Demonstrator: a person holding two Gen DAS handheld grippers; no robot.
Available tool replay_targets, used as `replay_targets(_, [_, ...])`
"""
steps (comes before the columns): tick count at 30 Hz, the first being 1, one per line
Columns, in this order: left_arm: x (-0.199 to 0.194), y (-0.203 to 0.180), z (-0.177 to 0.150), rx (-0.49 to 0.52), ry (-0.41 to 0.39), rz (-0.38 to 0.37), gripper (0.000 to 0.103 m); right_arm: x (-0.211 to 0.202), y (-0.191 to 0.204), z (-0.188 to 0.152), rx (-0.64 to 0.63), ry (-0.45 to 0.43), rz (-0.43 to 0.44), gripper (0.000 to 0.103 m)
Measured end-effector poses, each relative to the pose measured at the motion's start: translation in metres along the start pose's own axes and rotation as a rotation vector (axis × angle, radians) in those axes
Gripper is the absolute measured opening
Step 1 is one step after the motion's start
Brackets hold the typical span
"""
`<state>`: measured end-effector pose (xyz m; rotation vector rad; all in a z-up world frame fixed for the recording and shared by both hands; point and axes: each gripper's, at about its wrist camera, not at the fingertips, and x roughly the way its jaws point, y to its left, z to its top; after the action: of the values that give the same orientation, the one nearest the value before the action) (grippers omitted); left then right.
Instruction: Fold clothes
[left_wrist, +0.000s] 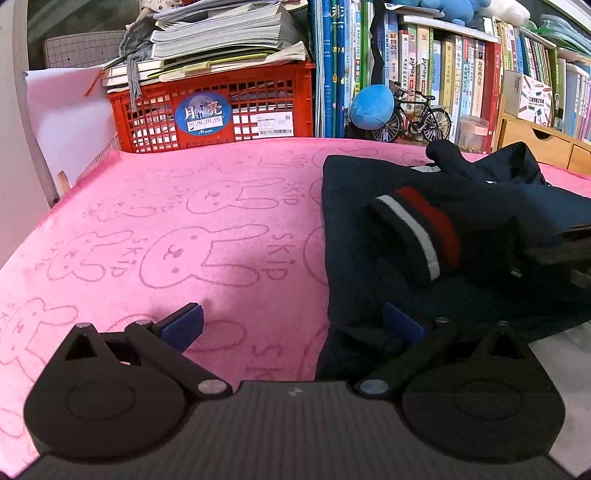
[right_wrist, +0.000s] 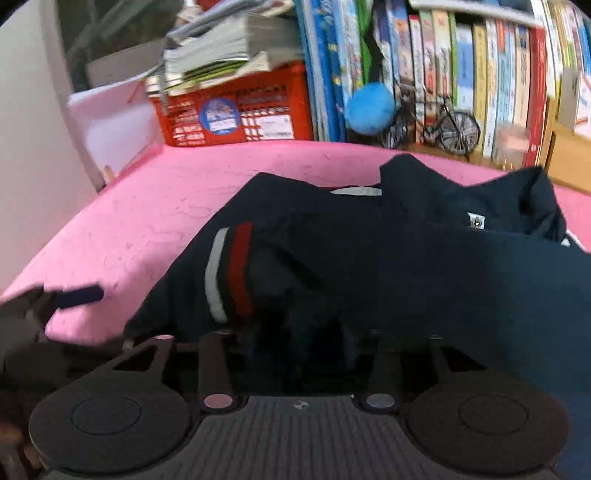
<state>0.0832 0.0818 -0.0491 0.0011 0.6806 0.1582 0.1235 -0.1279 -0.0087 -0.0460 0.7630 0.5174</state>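
A navy polo shirt (left_wrist: 424, 240) with a red and white striped sleeve cuff (left_wrist: 421, 230) lies partly folded on a pink rabbit-print towel (left_wrist: 184, 229). My left gripper (left_wrist: 291, 326) is open and empty, low over the towel at the shirt's left front edge; its right finger (left_wrist: 402, 325) is over the cloth. In the right wrist view the shirt (right_wrist: 424, 266) is draped over my right gripper (right_wrist: 295, 343), whose fingertips are hidden under dark cloth. The left gripper's blue fingertip shows at the left of that view (right_wrist: 77, 297).
A red crate (left_wrist: 214, 107) topped with stacked books (left_wrist: 225, 37) stands behind the towel. A bookshelf (left_wrist: 443, 74), a blue plush ball (left_wrist: 371, 107), a model bicycle (left_wrist: 417, 118) and wooden drawers (left_wrist: 539, 142) line the back right. A white board (left_wrist: 70, 122) leans at left.
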Motion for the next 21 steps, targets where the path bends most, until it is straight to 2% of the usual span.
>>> replay_targets(2, [0.000,-0.001,0.000,0.003,-0.001,0.005,0.103,-0.019,-0.002,-0.008,-0.011,-0.046,0.009,0.073])
replay_targets(4, [0.000,-0.003,0.000,0.008,-0.003,0.009,0.103,-0.037,-0.016,-0.008,-0.015,-0.101,-0.004,0.074])
replay_targets(6, [-0.001,-0.004,0.000,0.013,-0.005,0.015,0.103,-0.048,-0.028,-0.002,-0.026,-0.145,-0.075,0.075])
replay_targets(10, [-0.001,-0.005,0.001,0.023,-0.008,0.021,0.103,-0.039,-0.007,0.004,-0.147,-0.182,-0.126,0.075])
replay_targets(11, [-0.001,-0.005,0.001,0.020,-0.007,0.020,0.103,-0.025,0.002,0.007,-0.180,-0.165,-0.154,0.067])
replay_targets(12, [-0.001,-0.005,0.001,0.017,-0.006,0.017,0.103,-0.010,0.010,0.011,-0.212,-0.149,-0.181,0.027])
replay_targets(13, [0.000,-0.004,0.001,0.011,-0.004,0.014,0.103,0.007,0.015,0.016,-0.202,-0.108,-0.179,0.008])
replay_targets(14, [0.000,-0.003,0.001,0.006,-0.002,0.012,0.103,0.024,0.014,0.023,-0.145,-0.059,-0.147,0.009])
replay_targets(16, [0.000,-0.002,0.001,0.005,-0.002,0.015,0.103,0.044,0.010,0.035,-0.071,-0.034,-0.093,0.010])
replay_targets(19, [-0.001,-0.004,0.001,0.008,-0.003,0.020,0.103,0.043,-0.003,0.046,0.016,-0.028,0.059,0.016])
replay_targets(20, [-0.001,-0.004,0.001,0.007,-0.003,0.020,0.103,0.037,-0.012,0.045,0.055,-0.039,0.104,0.019])
replay_targets(21, [-0.001,-0.004,0.001,0.007,-0.002,0.019,0.103,0.028,-0.020,0.043,0.077,-0.059,0.134,0.031])
